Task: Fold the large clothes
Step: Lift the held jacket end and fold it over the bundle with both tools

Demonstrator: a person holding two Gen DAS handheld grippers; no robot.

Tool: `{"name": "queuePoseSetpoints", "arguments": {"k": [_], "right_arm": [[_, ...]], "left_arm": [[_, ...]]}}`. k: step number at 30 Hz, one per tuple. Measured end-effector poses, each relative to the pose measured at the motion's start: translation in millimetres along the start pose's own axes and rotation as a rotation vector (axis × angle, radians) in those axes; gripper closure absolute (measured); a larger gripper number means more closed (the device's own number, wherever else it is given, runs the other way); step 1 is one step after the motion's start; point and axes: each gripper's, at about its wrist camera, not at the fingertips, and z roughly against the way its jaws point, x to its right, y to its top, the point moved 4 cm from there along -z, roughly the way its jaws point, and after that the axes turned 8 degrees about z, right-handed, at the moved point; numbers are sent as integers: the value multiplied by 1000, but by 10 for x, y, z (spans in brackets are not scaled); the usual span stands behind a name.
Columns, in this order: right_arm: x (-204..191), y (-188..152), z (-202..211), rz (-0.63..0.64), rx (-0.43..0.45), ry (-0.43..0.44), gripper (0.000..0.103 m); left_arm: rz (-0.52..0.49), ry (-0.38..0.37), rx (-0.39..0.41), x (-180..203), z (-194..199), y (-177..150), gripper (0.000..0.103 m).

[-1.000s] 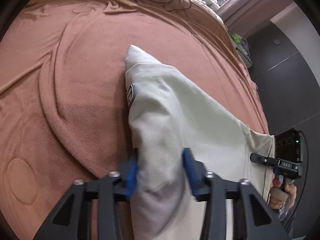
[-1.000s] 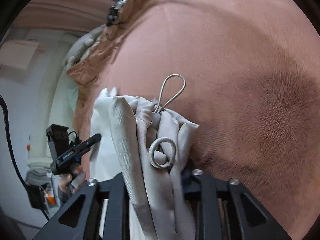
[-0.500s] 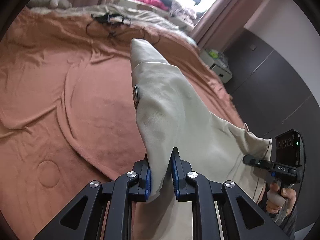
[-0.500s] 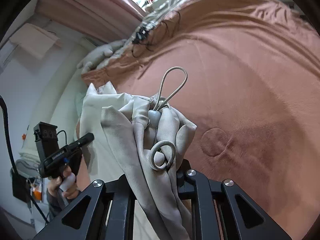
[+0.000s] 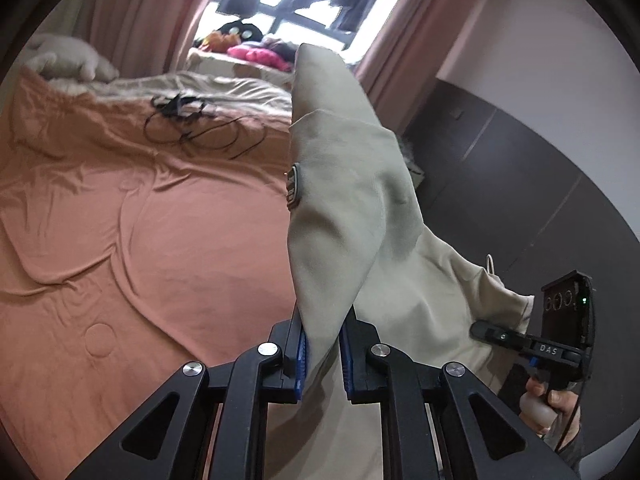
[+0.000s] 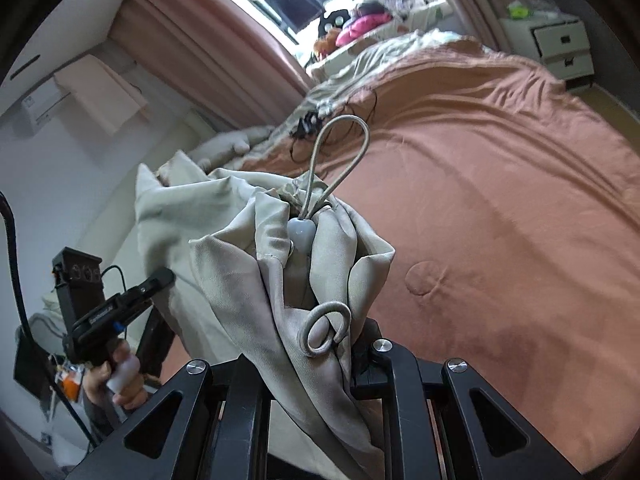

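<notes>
A large beige garment hangs in the air above the bed, stretched between both grippers. My left gripper is shut on one edge of it, and the cloth stands up over the blue pads. A small dark patch shows on its side. My right gripper is shut on a bunched part of the same garment, where a grey drawcord loop and a grey toggle stick up. The right gripper also shows in the left wrist view, and the left gripper in the right wrist view.
The bed with a rust-orange blanket lies below and ahead. Black cables lie on it near the far end, by pillows. A window with curtains is behind. A dark wardrobe stands right, a white drawer unit beside the bed.
Both grippers have lifted the garment up off the blanket and tilted upward. The left gripper closed on the cloth between one second ago and half a second ago.
</notes>
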Motion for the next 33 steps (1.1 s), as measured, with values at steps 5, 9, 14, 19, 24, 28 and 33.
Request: {"name": "queuePoseSetpoints", "arguments": {"k": [5,9,14,19,24,28,33], "right_arm": [[91,49,539,-4,70,-57,89],[192,100,967,-2,120,-120,89],[388,148,1520,-13,173,-209,89],[582,167,2012,-28,218,-286,89],[806,162,2475,-61,257,-359,89],[946,144,2759,-72,279,-406,89],[1183,148,2870,-102,275,-452,89]], "left_arm": [[-48,-33,-3,476,77,-95,90],[-62,-72,-21,875,9,-175,91],[-95,-123,-44,1419,-106,-302,91],[-122,-185,-71,1878,-175,-412,91],[-148,-253,-107,2322,-229,-530,91],[-167,-286,-131,2596,-330,-637,91],[-153,-308,-197,2776,-616,-764,91]]}}
